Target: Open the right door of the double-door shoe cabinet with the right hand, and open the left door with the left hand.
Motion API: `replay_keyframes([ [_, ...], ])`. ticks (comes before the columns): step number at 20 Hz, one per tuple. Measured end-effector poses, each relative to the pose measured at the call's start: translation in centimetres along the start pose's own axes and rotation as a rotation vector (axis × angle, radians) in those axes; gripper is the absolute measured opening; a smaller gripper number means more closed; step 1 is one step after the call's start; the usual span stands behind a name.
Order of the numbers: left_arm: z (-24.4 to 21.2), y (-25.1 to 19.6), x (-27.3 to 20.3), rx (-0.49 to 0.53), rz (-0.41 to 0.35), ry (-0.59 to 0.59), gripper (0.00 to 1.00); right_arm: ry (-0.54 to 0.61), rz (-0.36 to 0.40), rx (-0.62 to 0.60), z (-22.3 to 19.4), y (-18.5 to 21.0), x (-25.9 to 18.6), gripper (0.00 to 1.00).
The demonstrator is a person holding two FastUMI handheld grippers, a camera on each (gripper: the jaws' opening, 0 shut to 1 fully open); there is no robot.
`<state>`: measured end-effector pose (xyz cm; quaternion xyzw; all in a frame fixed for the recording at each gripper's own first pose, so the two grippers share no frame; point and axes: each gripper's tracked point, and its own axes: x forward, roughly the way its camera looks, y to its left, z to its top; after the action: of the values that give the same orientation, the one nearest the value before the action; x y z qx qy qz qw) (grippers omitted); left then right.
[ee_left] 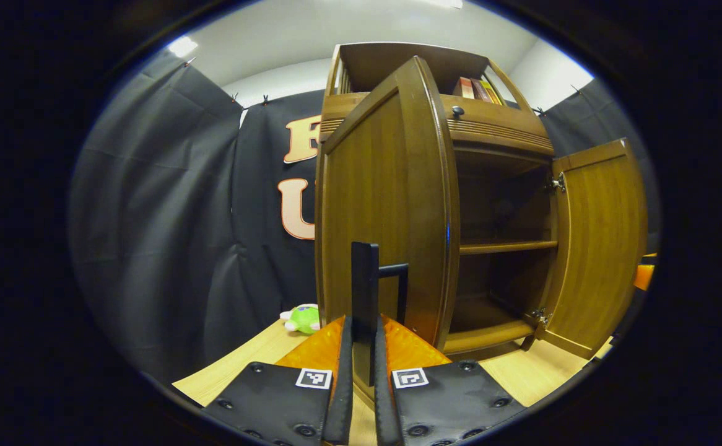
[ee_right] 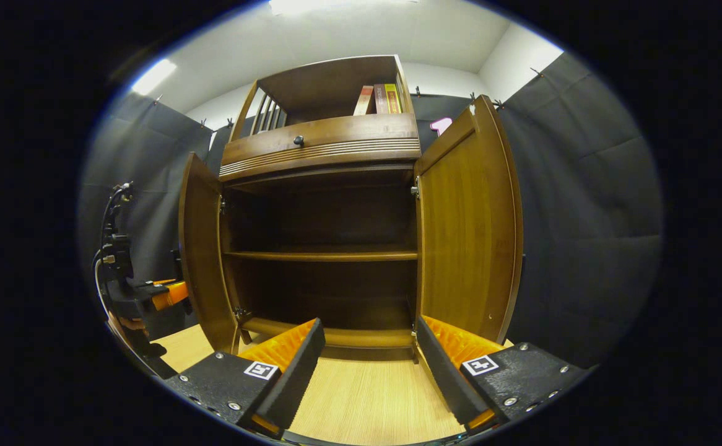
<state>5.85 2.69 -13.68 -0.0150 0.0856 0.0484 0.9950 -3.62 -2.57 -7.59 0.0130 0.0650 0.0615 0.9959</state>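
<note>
In the left gripper view, the left gripper (ee_left: 364,347) has its two fingers pressed in from either side on the dark upright bar handle (ee_left: 365,291) of the brown wooden left door (ee_left: 386,210) of the shoe cabinet, the bar standing straight up between them and joined to the door face by a short dark crosspiece. That door is swung well out toward the camera, its curved outer face turned to the lens and its edge running top to bottom just right of the handle. Past the edge, the brown wooden double-door shoe cabinet (ee_left: 497,130) shows its dark interior with one wooden shelf (ee_left: 506,246) across the middle, and the brown wooden right door (ee_left: 599,241) stands wide open at the far side on its metal hinges. A small green plush toy (ee_left: 302,318) lies on the light wooden table (ee_left: 237,368) beside the cabinet's left side. In the right gripper view, the right gripper (ee_right: 367,359) has its fingers spread wide apart and holds nothing, low over the table in front of the open cabinet, its right finger close beside the bottom of the open right door. Above the compartment runs a drawer front with a small dark round knob (ee_right: 298,140), and a few upright books (ee_right: 378,99) stand in the top cubby.
</note>
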Motion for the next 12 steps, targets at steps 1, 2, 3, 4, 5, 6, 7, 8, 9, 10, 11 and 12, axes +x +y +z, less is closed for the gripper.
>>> replay_keyframes([
  [1,0.1,1.4,-0.4,0.002,0.014,0.0,0.22,-0.002,0.0,-0.006,0.1,0.1,0.0,0.92],
  [2,0.9,2.7,-0.6,0.014,0.037,-0.023,0.22,0.0,-0.003,-0.014,0.1,0.2,0.0,0.92],
  [3,0.8,4.1,-0.8,0.025,0.067,-0.017,0.2,0.004,-0.007,-0.02,0.1,0.2,-0.1,0.92],
  [4,1.9,5.1,-1.1,0.025,0.082,-0.046,0.18,0.007,-0.009,-0.023,0.0,0.3,-0.1,0.93],
  [5,3.2,5.8,-1.2,0.026,0.09,-0.078,0.17,0.008,-0.011,-0.024,0.0,0.4,-0.1,0.93],
  [6,4.0,6.8,-1.2,0.031,0.094,-0.099,0.16,0.007,-0.015,-0.025,0.1,0.5,-0.1,0.92],
  [7,3.4,7.6,-1.0,0.026,0.076,-0.07,0.08,0.005,-0.023,-0.025,0.2,0.6,0.0,0.92],
  [8,3.8,8.0,-1.1,0.023,0.055,-0.09,0.0,0.0,-0.031,-0.025,0.3,0.7,0.1,0.93],
  [9,3.8,8.6,-1.0,0.039,0.033,-0.074,0.0,-0.004,-0.041,-0.024,0.4,0.9,0.3,0.93],
  [10,4.1,9.1,-0.7,0.057,0.012,-0.077,0.0,-0.006,-0.05,-0.02,0.3,1.2,0.4,0.93],
  [11,3.5,9.4,-0.7,0.065,-0.016,-0.065,0.08,-0.007,-0.057,-0.014,0.2,1.6,0.4,0.92],
  [12,3.5,9.8,-0.8,0.06,-0.047,-0.071,0.08,-0.009,-0.064,-0.011,0.1,2.1,0.3,0.93],
])
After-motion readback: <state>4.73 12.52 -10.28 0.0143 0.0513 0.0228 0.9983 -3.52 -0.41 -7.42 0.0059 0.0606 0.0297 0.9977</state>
